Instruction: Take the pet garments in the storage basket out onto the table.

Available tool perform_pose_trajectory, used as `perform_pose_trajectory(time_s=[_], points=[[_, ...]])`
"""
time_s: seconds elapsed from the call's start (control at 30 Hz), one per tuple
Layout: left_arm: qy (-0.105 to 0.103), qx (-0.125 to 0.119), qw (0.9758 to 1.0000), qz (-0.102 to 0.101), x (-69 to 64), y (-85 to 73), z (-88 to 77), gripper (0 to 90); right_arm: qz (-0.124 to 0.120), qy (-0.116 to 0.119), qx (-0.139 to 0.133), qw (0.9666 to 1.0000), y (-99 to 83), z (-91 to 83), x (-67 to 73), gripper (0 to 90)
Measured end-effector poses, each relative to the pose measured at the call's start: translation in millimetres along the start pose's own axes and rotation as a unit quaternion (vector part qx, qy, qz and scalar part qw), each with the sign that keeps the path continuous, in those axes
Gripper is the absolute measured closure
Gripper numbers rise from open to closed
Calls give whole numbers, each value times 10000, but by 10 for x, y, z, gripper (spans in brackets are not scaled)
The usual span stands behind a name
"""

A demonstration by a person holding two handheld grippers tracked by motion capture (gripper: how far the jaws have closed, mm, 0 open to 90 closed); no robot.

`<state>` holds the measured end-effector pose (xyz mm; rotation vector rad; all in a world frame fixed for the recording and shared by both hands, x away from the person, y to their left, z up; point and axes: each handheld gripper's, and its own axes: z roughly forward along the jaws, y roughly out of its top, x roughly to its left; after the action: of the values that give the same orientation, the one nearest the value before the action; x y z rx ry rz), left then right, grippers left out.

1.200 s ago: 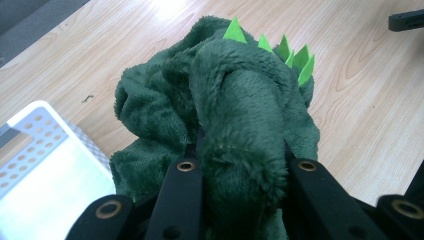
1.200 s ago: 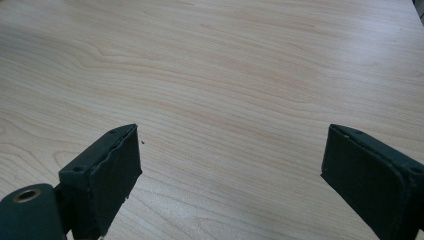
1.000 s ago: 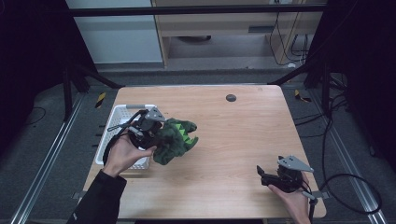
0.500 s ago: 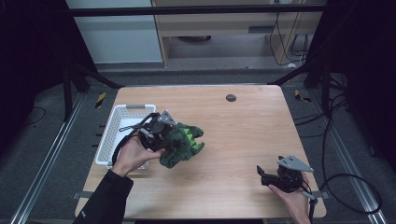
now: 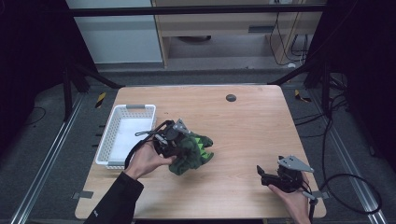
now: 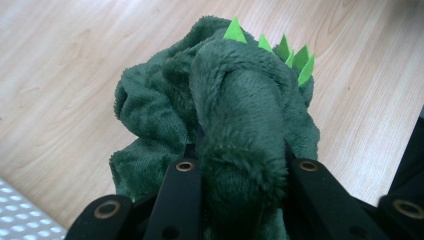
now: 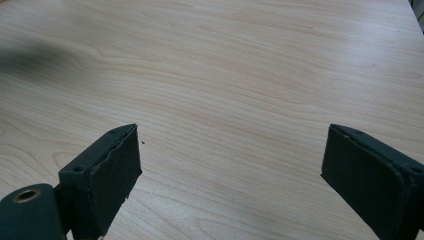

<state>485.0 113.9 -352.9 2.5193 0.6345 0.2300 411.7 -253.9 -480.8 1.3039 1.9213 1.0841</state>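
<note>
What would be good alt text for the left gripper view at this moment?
The left gripper has its two black jaws closed on a fold of a dark green plush toy with bright green felt spikes, over a light wooden table. A corner of a white basket shows at lower left.

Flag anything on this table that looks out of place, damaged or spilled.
Nothing stands out. The green plush dinosaur is bunched up, but only because the left gripper clamps it. The white basket sits square and intact; the right gripper is open.
</note>
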Motion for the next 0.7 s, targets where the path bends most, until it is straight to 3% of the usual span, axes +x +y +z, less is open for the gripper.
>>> perform_pose_trajectory(time_s=[0.7], points=[[-303,308,9987,253,-186,41,435,751,-2,2,-6,10000,0,0,0,87]])
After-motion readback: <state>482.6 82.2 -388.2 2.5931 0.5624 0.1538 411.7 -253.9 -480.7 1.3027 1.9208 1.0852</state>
